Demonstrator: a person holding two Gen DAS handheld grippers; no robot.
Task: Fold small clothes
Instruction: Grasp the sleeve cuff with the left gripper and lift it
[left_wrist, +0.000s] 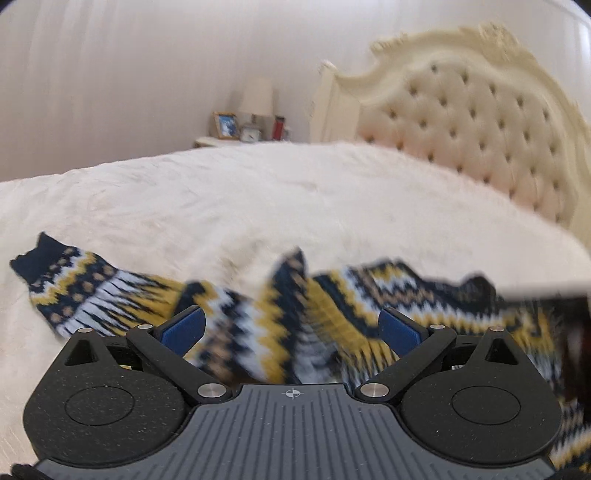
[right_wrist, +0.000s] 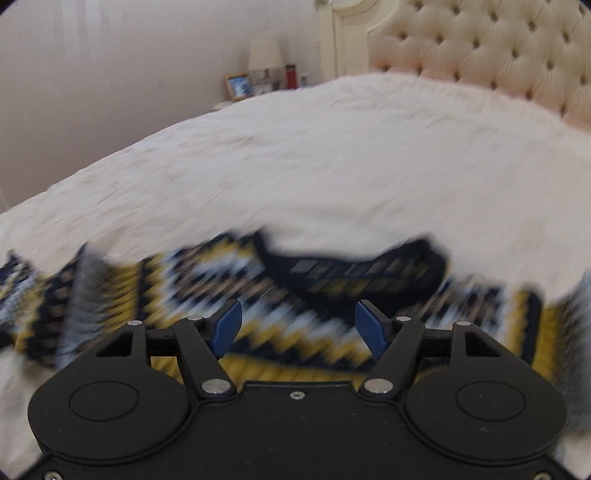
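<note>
A small knitted sweater (left_wrist: 280, 317) with navy, yellow and white zigzag bands lies crumpled on the white bed (left_wrist: 258, 199). One sleeve with a navy cuff (left_wrist: 40, 258) stretches to the left. My left gripper (left_wrist: 291, 325) is open, its blue pads apart just above the sweater's middle. In the right wrist view the sweater (right_wrist: 295, 302) is blurred by motion, its navy collar (right_wrist: 354, 269) just ahead. My right gripper (right_wrist: 297, 325) is open over the sweater, holding nothing.
A cream tufted headboard (left_wrist: 480, 125) stands at the right end of the bed. A nightstand at the back carries a lamp (left_wrist: 256, 99), a framed picture (left_wrist: 225, 125) and a red bottle (left_wrist: 279, 127). A pale curtain (left_wrist: 110, 74) hangs behind the bed.
</note>
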